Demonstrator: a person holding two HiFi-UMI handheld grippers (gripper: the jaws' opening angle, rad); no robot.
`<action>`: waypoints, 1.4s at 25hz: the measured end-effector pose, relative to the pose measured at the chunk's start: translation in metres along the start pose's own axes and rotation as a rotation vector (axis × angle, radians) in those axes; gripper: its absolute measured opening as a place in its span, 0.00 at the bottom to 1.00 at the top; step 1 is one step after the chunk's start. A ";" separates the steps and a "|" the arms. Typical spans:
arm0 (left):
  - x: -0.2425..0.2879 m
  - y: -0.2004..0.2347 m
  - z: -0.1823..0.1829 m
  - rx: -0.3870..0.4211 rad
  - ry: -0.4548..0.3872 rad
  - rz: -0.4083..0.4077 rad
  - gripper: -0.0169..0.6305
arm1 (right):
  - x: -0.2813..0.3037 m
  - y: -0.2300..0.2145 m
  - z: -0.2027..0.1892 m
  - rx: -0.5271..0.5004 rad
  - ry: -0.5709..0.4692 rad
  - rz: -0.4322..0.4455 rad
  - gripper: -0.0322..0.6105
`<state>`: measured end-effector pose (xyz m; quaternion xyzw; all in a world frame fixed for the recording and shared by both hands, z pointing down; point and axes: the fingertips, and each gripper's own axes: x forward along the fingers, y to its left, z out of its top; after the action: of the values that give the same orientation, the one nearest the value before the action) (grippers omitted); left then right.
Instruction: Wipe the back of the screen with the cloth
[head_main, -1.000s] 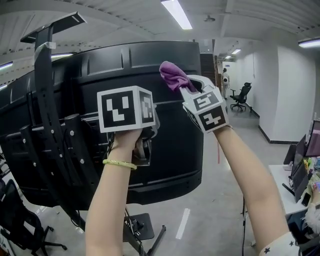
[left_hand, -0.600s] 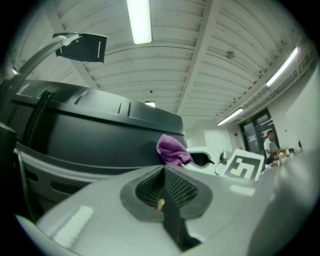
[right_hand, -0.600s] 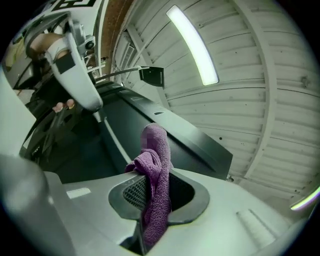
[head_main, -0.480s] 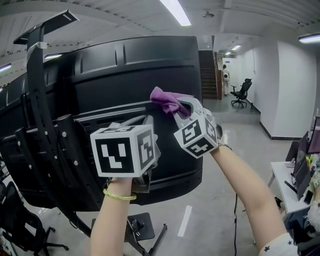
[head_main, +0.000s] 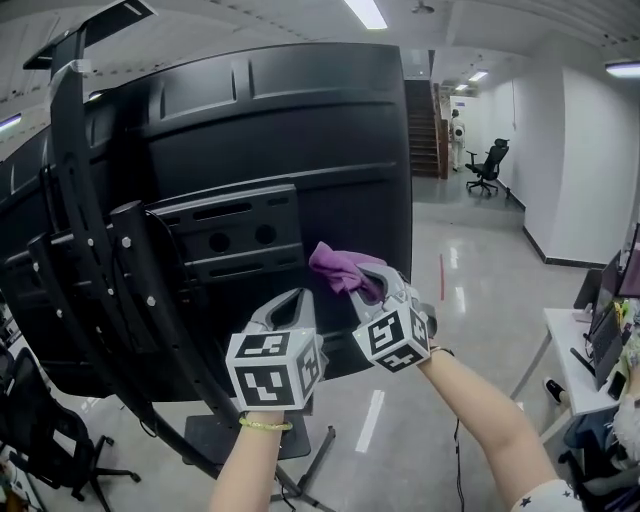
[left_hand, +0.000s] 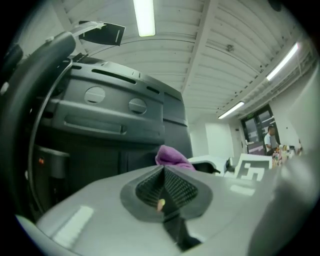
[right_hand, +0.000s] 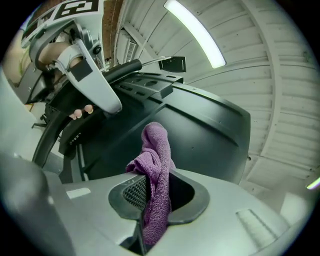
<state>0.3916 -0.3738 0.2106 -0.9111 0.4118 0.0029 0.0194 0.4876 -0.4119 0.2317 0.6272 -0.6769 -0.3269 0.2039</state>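
Observation:
The big black back of the screen (head_main: 250, 130) fills the head view. My right gripper (head_main: 373, 283) is shut on a crumpled purple cloth (head_main: 338, 267), which presses against the lower right part of the screen's back, beside the recessed mount panel (head_main: 235, 240). In the right gripper view the cloth (right_hand: 156, 165) sticks up out of the closed jaws in front of the screen back (right_hand: 210, 130). My left gripper (head_main: 292, 303) sits just left of it, shut with nothing held. Its tips (left_hand: 163, 169) meet, with the cloth (left_hand: 172, 156) just beyond.
A black stand arm with bolts (head_main: 95, 240) runs down the screen's left side to a base on the floor (head_main: 225, 440). An office chair (head_main: 45, 440) stands at lower left, a desk with items (head_main: 595, 345) at right. Down the corridor are a chair (head_main: 487, 166) and a person (head_main: 457, 135).
Both grippers have come down the screen's back, from near its top edge to its lower part. The cloth stayed in the right gripper and slid down with it.

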 end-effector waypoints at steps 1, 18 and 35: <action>0.000 0.003 -0.012 -0.002 -0.006 0.010 0.04 | -0.002 0.013 -0.010 0.011 0.015 0.016 0.14; -0.016 0.024 -0.205 -0.144 0.127 0.093 0.04 | -0.053 0.128 -0.104 0.284 0.110 0.084 0.14; -0.090 -0.008 -0.240 -0.124 0.100 0.083 0.04 | -0.158 0.191 -0.097 0.855 0.072 0.105 0.14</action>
<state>0.3360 -0.3104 0.4528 -0.8917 0.4486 -0.0164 -0.0579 0.4376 -0.2744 0.4547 0.6310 -0.7749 0.0159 -0.0346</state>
